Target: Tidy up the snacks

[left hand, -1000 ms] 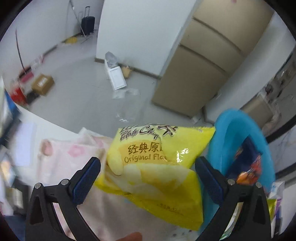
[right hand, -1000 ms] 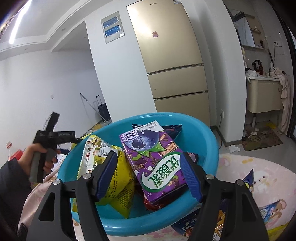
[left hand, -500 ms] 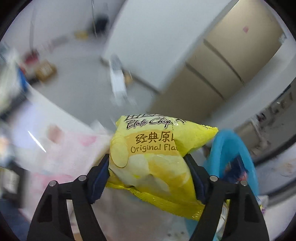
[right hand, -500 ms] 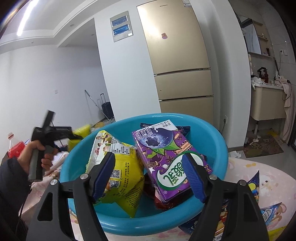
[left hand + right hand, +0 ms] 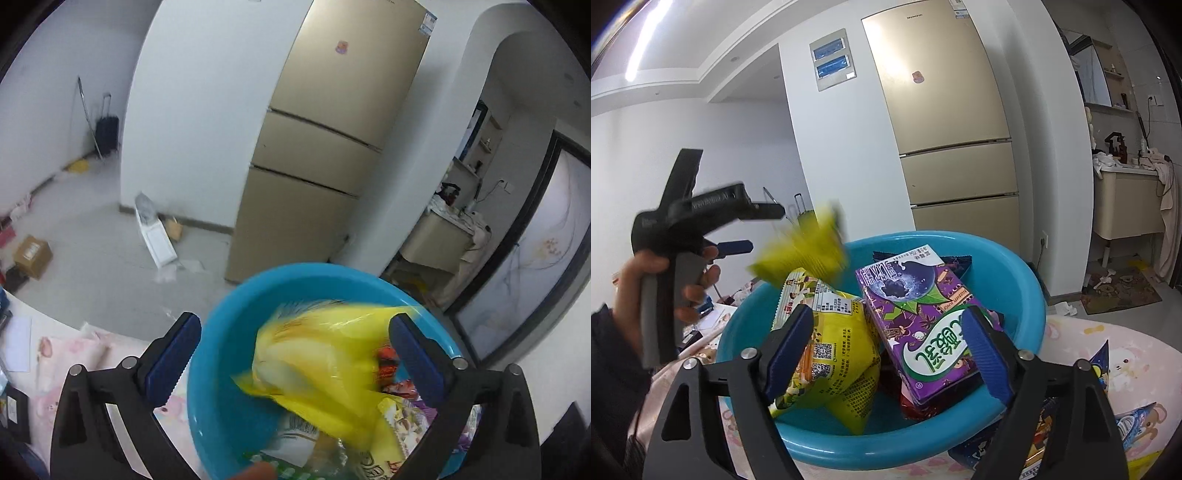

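Observation:
A yellow chip bag (image 5: 325,358), blurred in mid-fall, hangs free over the blue basin (image 5: 221,369). My left gripper (image 5: 295,354) is above the basin, jaws opening wide, pads clear of the bag. The right wrist view shows a hand holding that left gripper (image 5: 757,229), with the yellow chip bag (image 5: 809,247) dropping from it. My right gripper (image 5: 888,350) is at the near rim of the basin (image 5: 1030,314), jaws opening. Between them, untouched, lie a purple drink box (image 5: 916,314) and a yellow packet with QR codes (image 5: 834,339).
The basin stands on a table with a pink cartoon cloth (image 5: 1126,354). More snack packets (image 5: 1052,435) lie on the cloth at the near right. A gold fridge (image 5: 953,129) stands behind. A cardboard box (image 5: 33,254) sits on the floor.
The left gripper closed on the yellow chip bag, carried it up and over the basin, then opened; the bag now falls. The right gripper's jaws have spread apart from the purple box.

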The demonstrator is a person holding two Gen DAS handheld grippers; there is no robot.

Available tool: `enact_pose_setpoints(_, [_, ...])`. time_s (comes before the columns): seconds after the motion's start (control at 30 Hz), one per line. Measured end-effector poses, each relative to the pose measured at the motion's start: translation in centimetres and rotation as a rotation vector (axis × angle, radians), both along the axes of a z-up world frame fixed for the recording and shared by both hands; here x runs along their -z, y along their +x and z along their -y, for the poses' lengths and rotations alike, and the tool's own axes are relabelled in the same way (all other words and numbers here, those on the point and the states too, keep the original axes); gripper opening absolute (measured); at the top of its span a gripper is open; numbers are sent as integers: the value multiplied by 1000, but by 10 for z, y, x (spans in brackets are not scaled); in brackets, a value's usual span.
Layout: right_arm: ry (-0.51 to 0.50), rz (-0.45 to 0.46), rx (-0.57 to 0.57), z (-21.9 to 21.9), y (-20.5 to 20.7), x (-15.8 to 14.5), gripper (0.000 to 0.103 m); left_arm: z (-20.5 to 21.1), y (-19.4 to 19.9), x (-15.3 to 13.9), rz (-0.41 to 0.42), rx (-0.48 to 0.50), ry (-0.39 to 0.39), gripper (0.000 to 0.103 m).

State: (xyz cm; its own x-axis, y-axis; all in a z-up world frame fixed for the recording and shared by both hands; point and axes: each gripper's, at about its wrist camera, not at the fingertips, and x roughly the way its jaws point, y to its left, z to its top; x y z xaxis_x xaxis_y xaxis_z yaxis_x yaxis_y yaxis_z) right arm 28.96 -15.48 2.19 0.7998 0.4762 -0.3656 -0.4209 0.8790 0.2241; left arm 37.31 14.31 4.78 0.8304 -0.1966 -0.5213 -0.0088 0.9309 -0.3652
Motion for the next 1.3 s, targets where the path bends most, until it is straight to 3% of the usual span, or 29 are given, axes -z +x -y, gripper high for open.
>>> enact_pose_setpoints(0.1, [13, -3, 2, 2, 2, 0, 83, -5, -16, -10, 42, 62, -75, 103])
enact_pose_setpoints(0.3, [37, 1, 14, 8, 0, -8, 86, 23, -80, -54, 161, 61, -47, 103])
enact_pose_setpoints(0.37, [56, 11, 24, 15, -5, -21, 89, 29, -108, -65, 195, 79, -25, 103])
enact_pose_setpoints(0.47, [122, 48, 7, 30, -20, -51, 102, 52, -149, -80, 226, 104, 32, 103])
enact_pose_setpoints(0.6, [145, 95, 6, 52, -51, -88, 103, 84, -202, -85, 222, 135, 93, 103])
enact_pose_setpoints(0.7, [113, 131, 43, 70, -81, -107, 103, 104, -230, -77, 221, 171, 102, 103])
enact_pose_setpoints(0.8, [106, 137, 22, 90, -113, -107, 103, 127, -241, -59, 214, 206, 133, 103])
enact_pose_setpoints(0.93, [62, 155, 17, 106, -151, -79, 103, 154, -239, -19, 150, 248, 199, 103])
enact_pose_setpoints(1.07, [67, 142, 5, 118, -164, -44, 103, 174, -234, 21, 104, 284, 283, 103])
enact_pose_setpoints(1.17, [100, 163, 12, 125, -166, -19, 103, 178, -229, 43, 84, 239, 335, 103])
enact_pose_setpoints(1.23, [74, 107, 18, 122, -156, -10, 103, 175, -227, 50, 80, 216, 337, 103])
enact_pose_setpoints(1.3, [40, 87, 20, 117, -152, -5, 103, 170, -224, 59, 66, 250, 284, 103])
